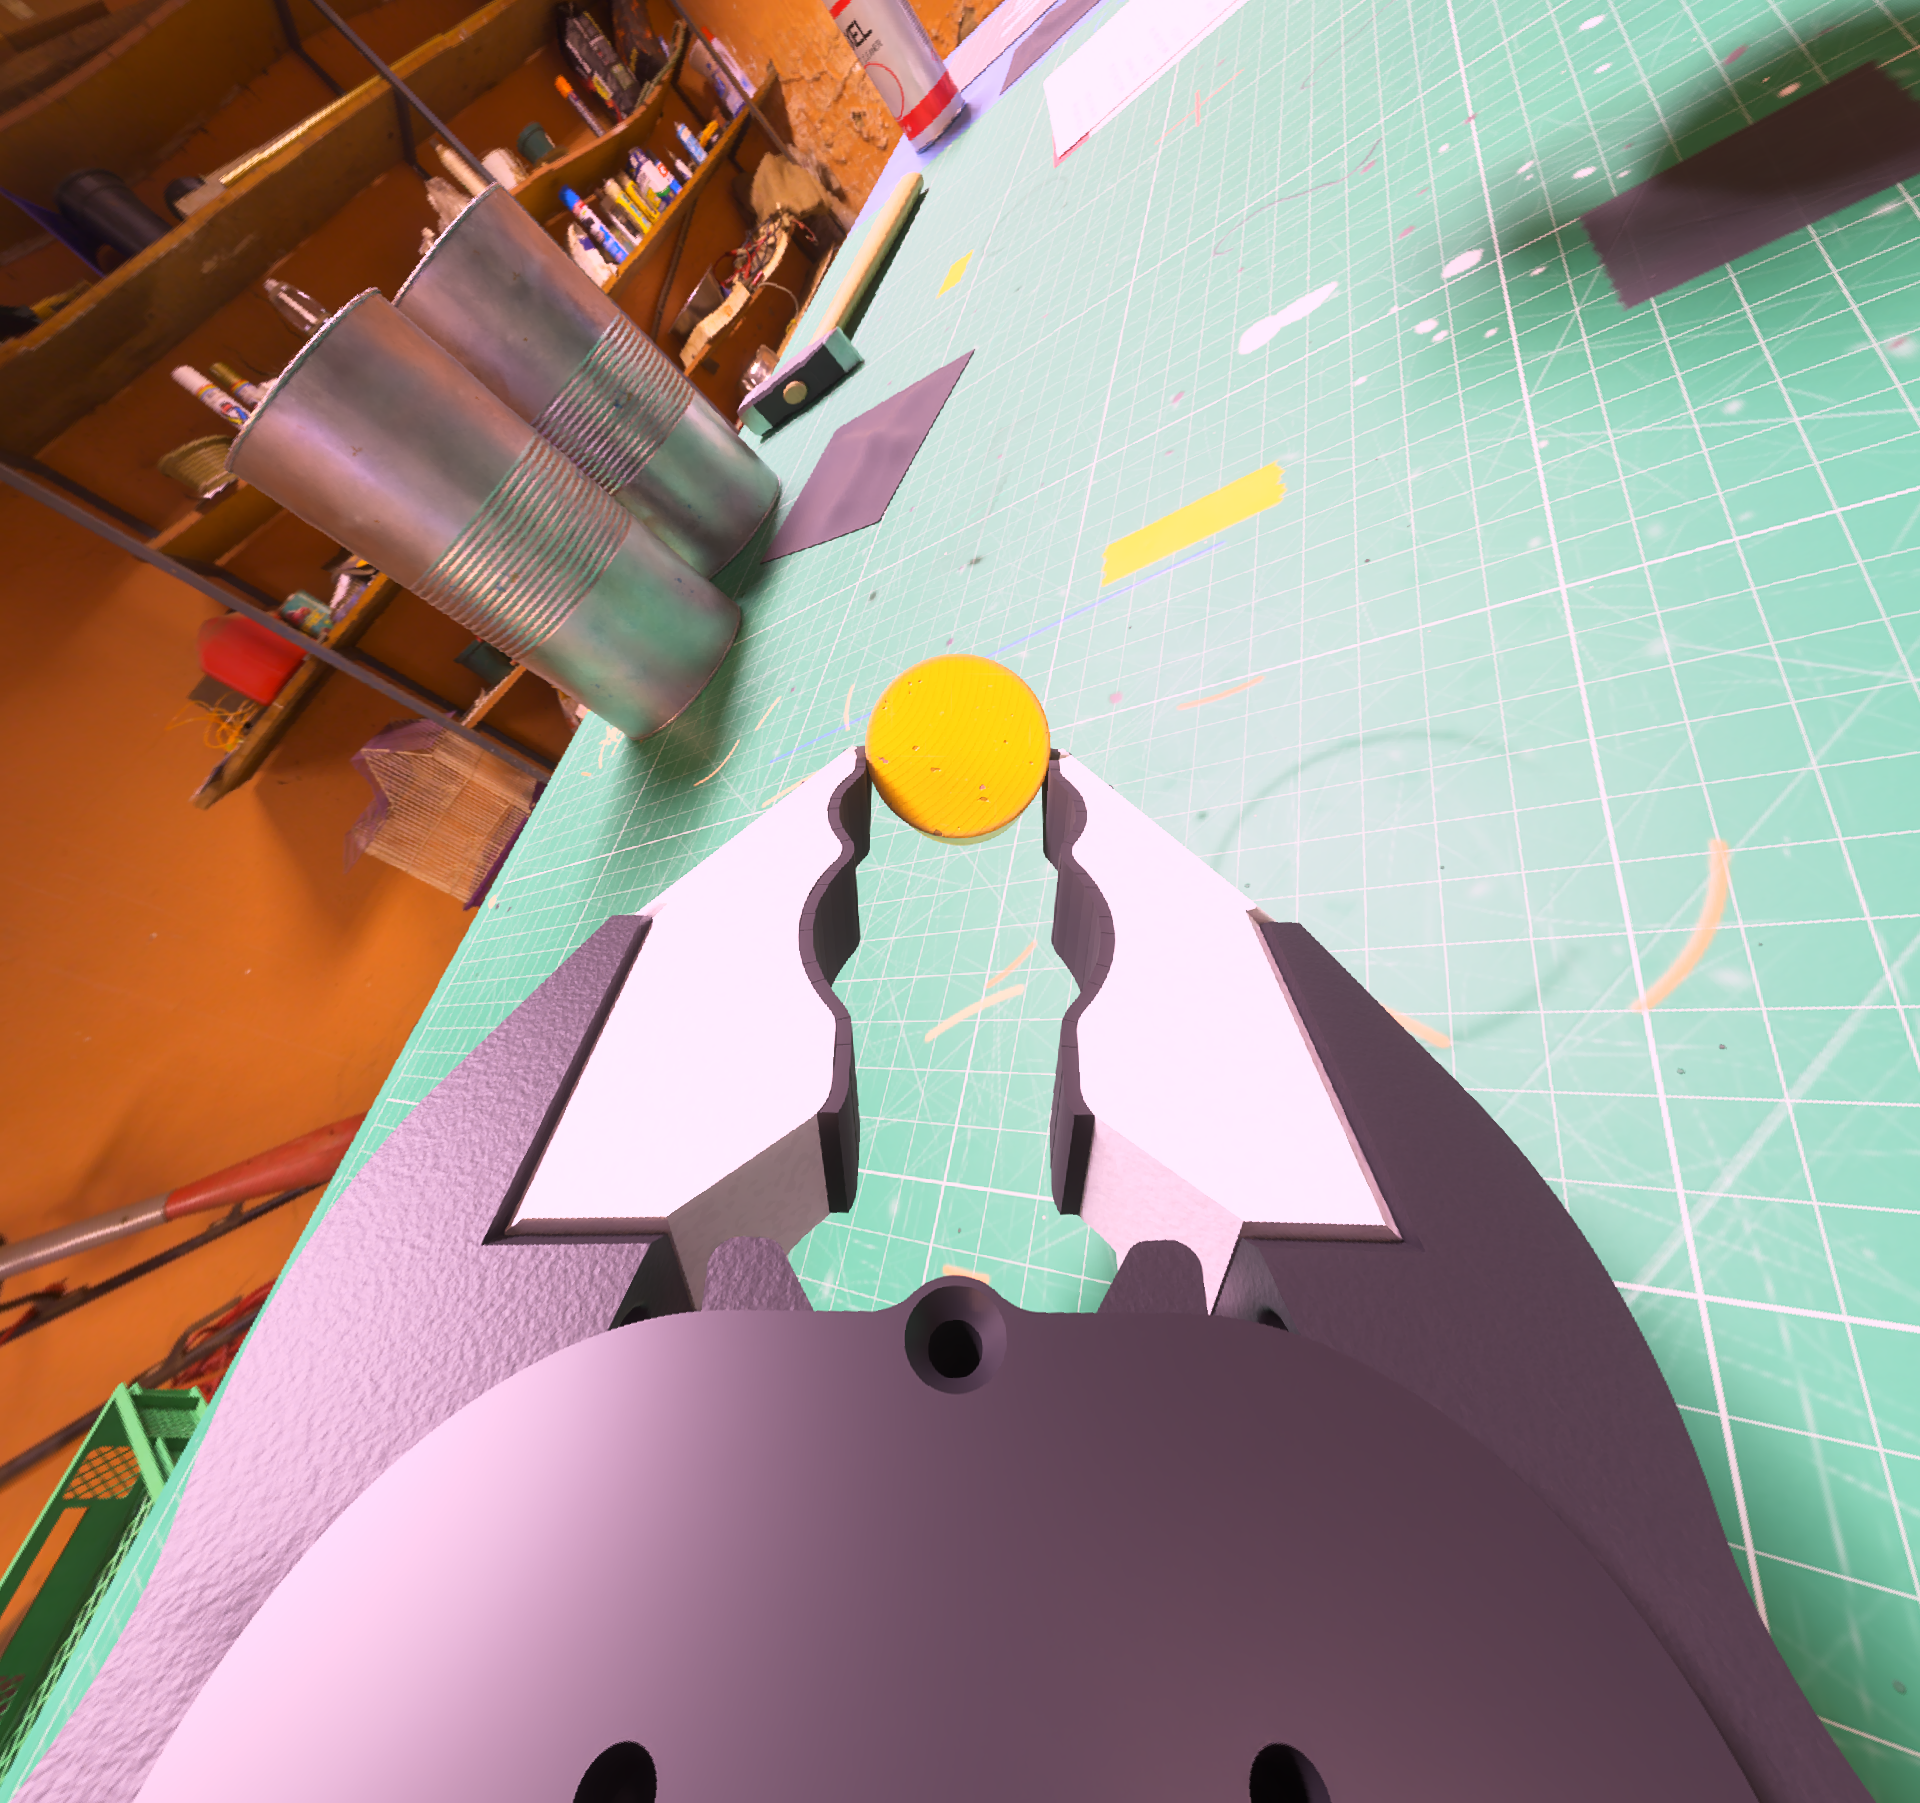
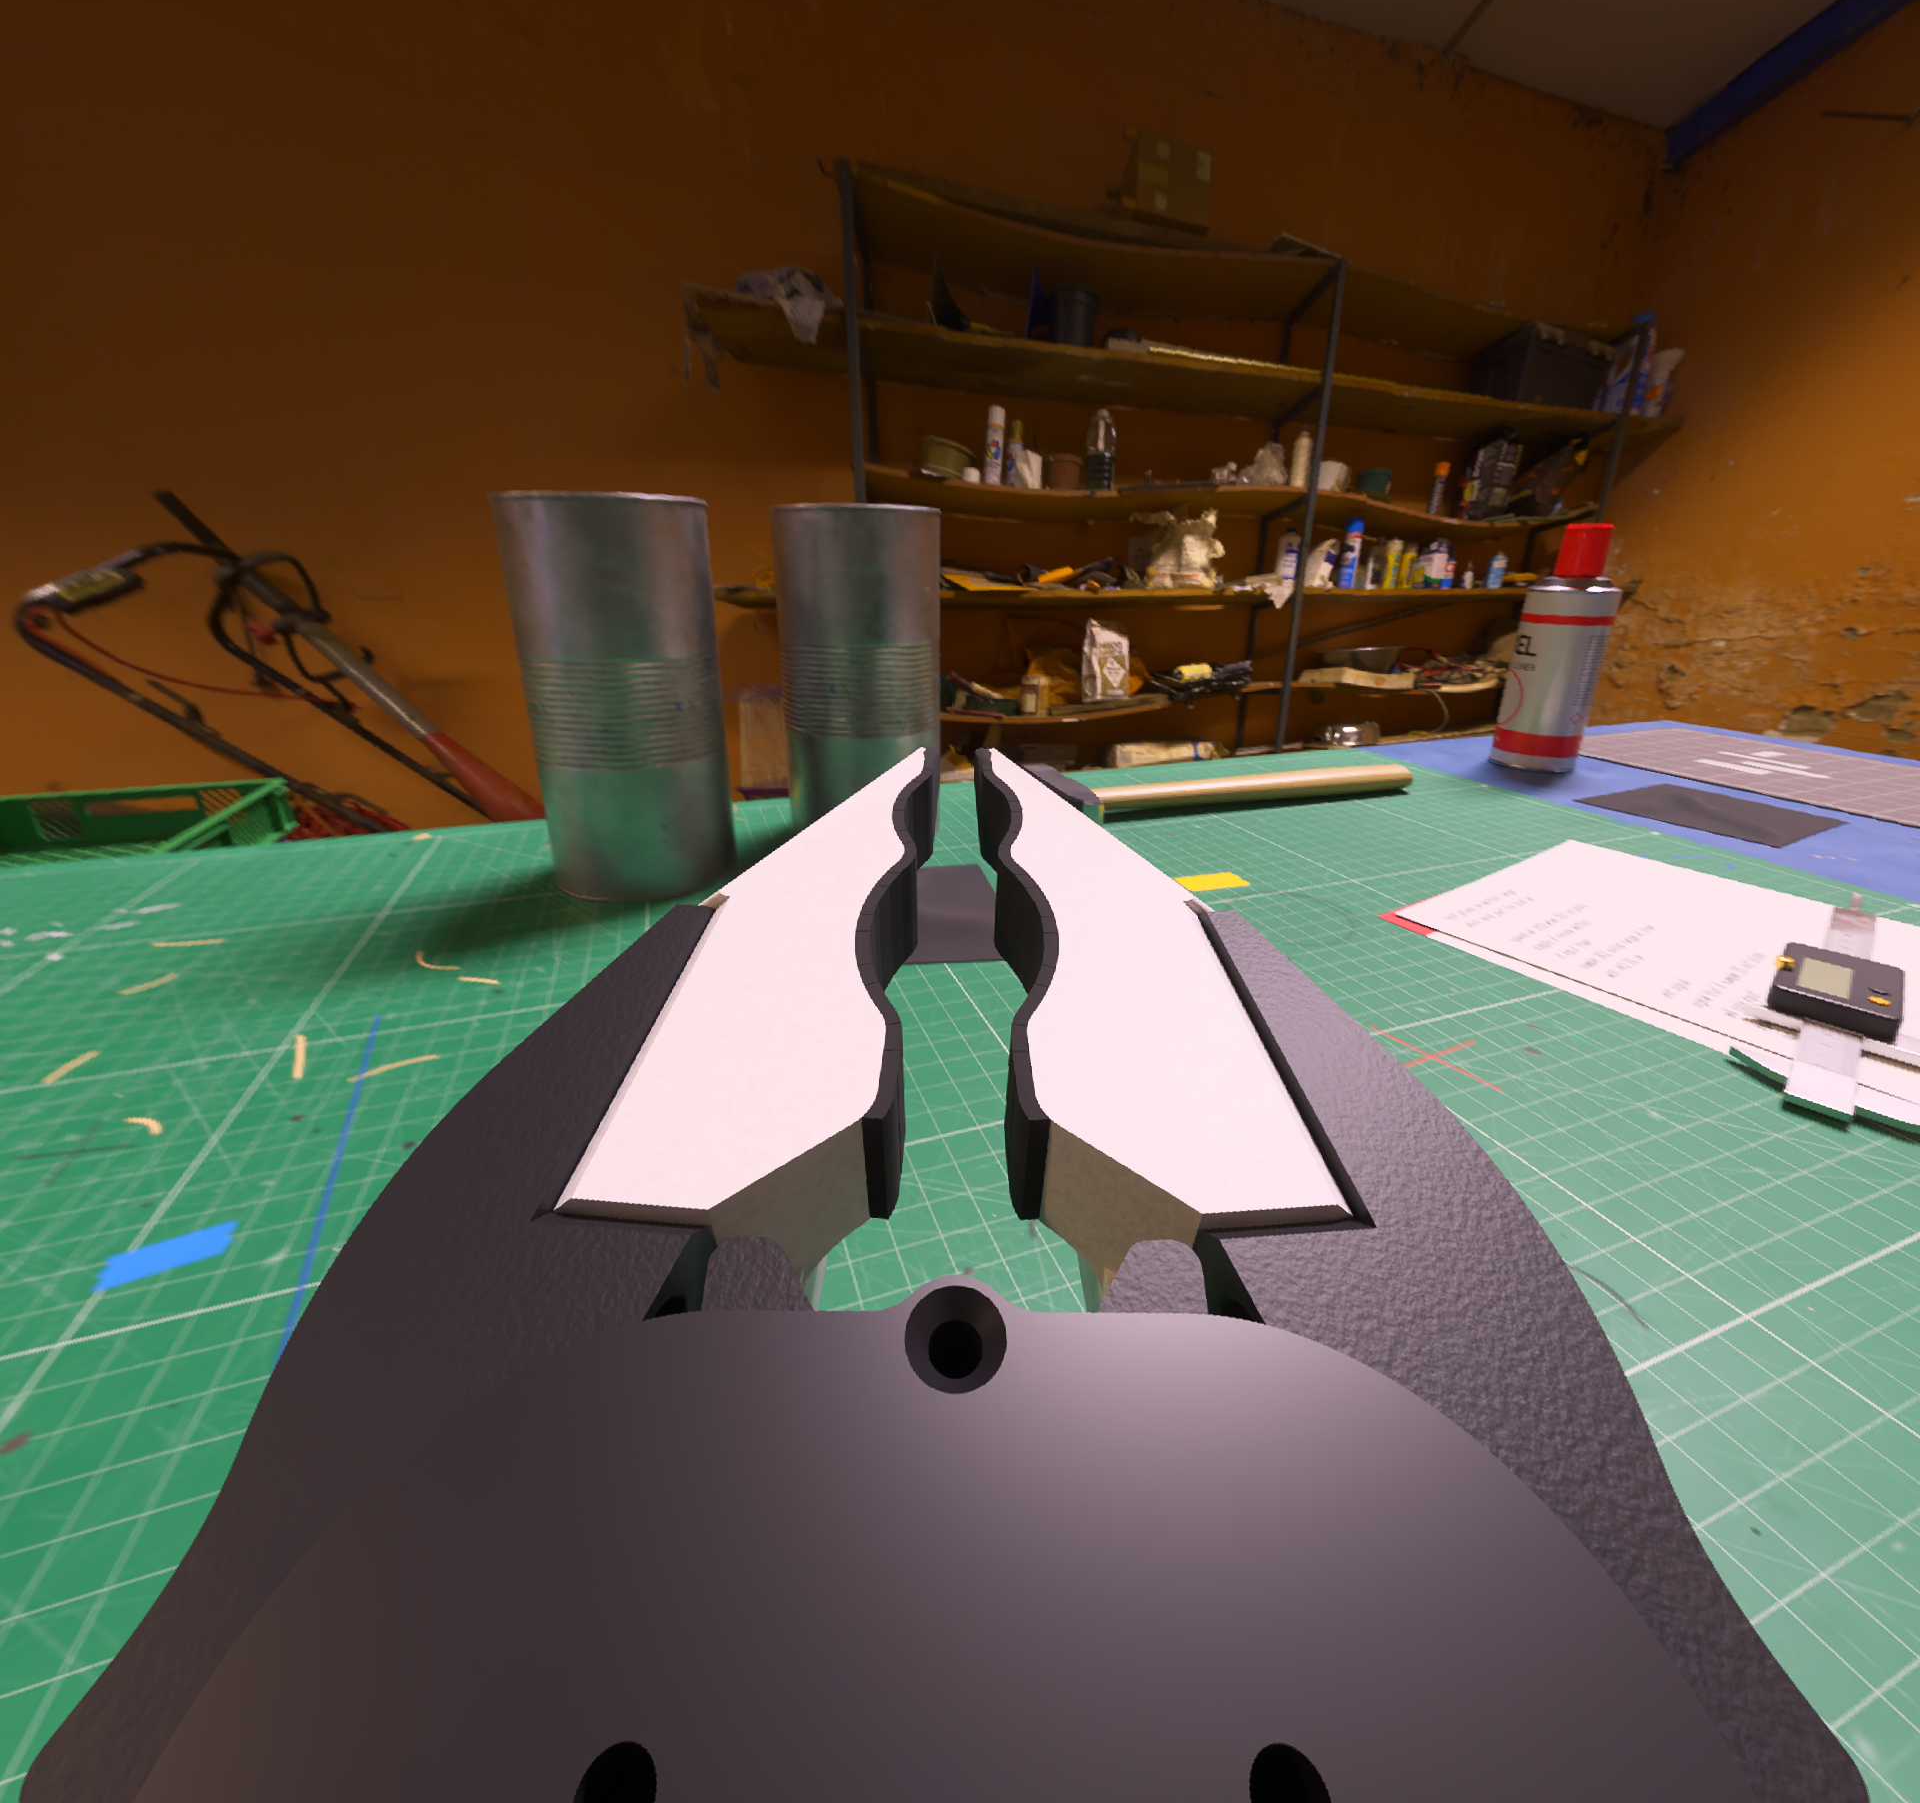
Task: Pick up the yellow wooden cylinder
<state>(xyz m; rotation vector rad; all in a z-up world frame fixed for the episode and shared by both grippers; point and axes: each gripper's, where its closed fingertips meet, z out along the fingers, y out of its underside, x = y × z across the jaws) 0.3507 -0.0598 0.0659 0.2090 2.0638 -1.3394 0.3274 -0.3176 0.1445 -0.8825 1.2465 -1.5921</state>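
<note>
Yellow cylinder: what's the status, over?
Left gripper shut on yellow cylinder, held at the fingertips. Right gripper shut, holding nothing. Two metal cans close by, not touching.

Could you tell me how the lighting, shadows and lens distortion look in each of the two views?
Left wrist view: bright, sharp yellow cylinder between the left gripper fingertips; dark shadow upper right on the green mat; grid lines bow. Right wrist view: dim orange room, straight shelves curve, right gripper sharp.
</note>
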